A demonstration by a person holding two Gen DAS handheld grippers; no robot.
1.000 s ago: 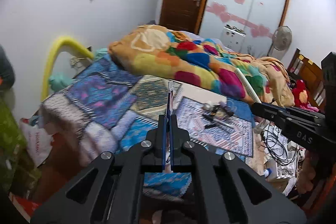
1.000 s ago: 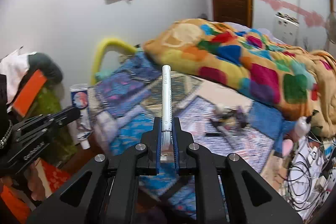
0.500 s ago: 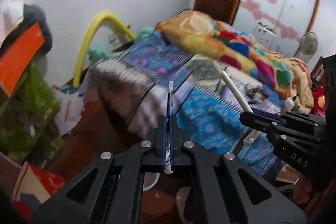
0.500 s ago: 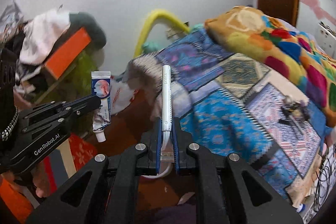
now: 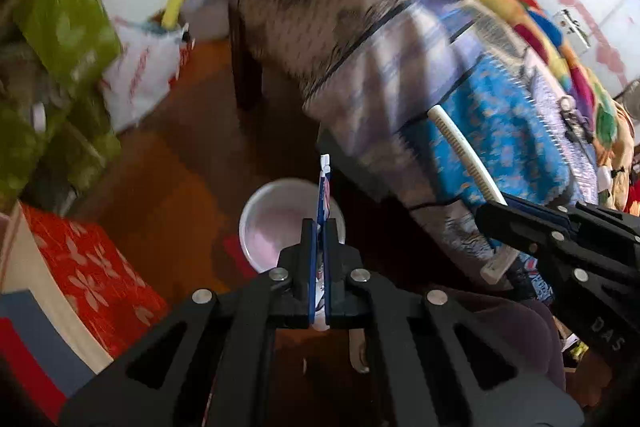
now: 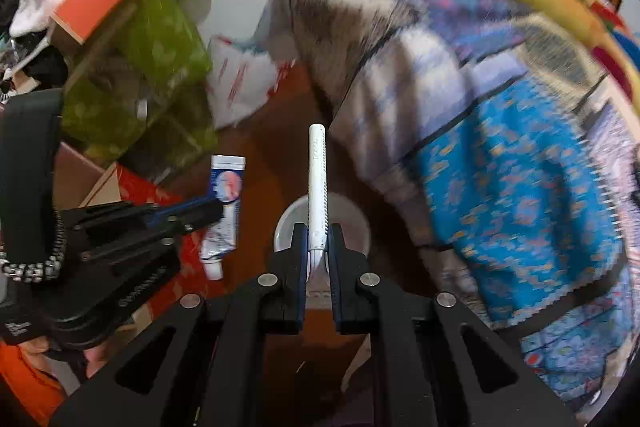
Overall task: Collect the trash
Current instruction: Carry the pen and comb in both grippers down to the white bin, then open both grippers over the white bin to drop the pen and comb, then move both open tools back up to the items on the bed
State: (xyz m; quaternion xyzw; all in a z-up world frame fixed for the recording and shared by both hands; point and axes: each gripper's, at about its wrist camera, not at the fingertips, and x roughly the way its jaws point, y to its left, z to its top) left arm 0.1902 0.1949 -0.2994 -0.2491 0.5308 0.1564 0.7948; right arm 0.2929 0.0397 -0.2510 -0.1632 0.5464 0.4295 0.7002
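- Left wrist view: the left gripper (image 5: 319, 227) points steeply down at the brown floor (image 5: 168, 163); its fingers (image 5: 306, 259) are clamped edge-on upon a flattened blue-and-white tube (image 5: 323, 195), whose crimped end sticks out ahead of them.
- Just beyond that tube, a white bin (image 5: 276, 227) stands on the floor, its round mouth open.
- To the right, the right gripper (image 5: 492, 217) is closed on a white comb (image 5: 466, 155), with the blue patterned bedspread (image 5: 508, 135) behind it.
- Right wrist view: the right gripper (image 6: 318, 239) has its fingers (image 6: 335, 259) pressed onto the comb (image 6: 318, 187), which stands straight out over the bin (image 6: 352, 227).
- At left, the left gripper (image 6: 218, 209) holds the tube (image 6: 224, 203), cap end down, near a red patterned box (image 6: 140, 187).
- Far left, green bags (image 6: 152, 67) are piled against the wall; the bed's cover is blurred.
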